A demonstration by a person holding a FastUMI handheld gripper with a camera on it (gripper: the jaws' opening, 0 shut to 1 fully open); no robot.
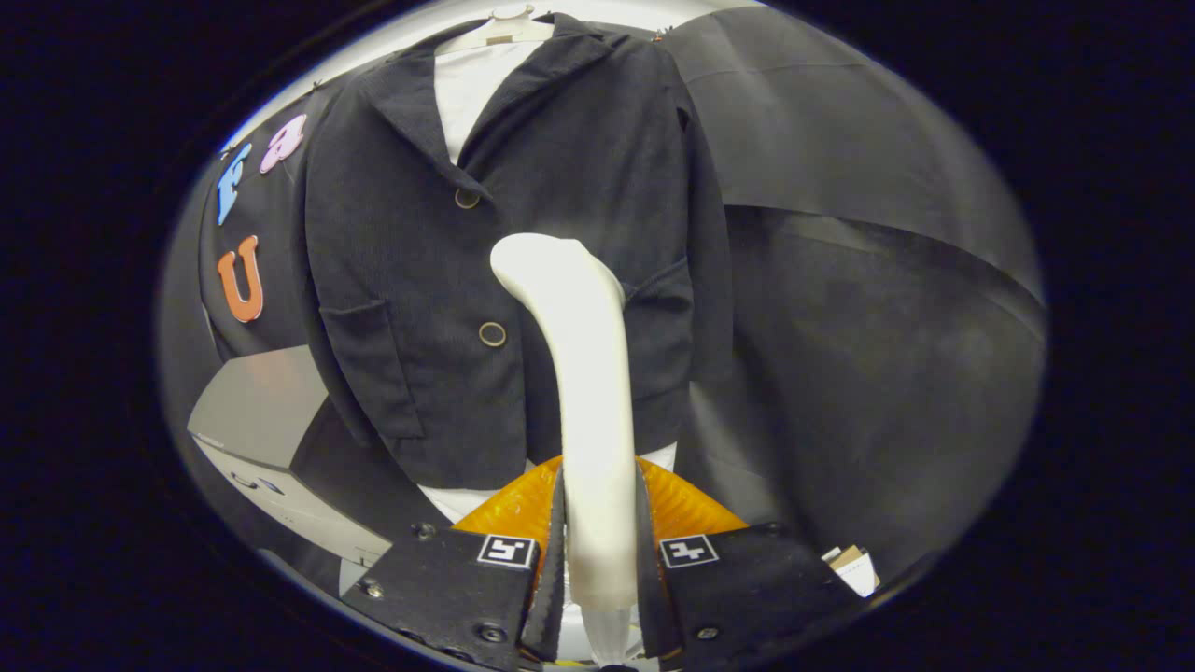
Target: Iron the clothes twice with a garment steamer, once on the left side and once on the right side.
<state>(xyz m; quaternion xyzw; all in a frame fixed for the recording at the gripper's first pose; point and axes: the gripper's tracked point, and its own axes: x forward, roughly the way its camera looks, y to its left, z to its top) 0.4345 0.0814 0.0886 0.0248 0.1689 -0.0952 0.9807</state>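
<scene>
Gripper (597, 560) clamped on the garment steamer (583, 373), both fingers (551, 569) pressing its smooth cream plastic handle from either side. Handle rises ahead of the fingers, curving to a rounded head at the jacket (504, 243) front, near the lower button (492, 333); contact unclear. Jacket: dark, fine-ribbed corduroy-like cloth, notched lapels, patch pockets, ring-rimmed buttons, on a pale hanger (499, 28) over a white shirt (467, 84). Translucent orange ribbed part (681, 509) sits behind the fingers. Grey box-shaped unit (257, 411) beside the jacket's hem.
</scene>
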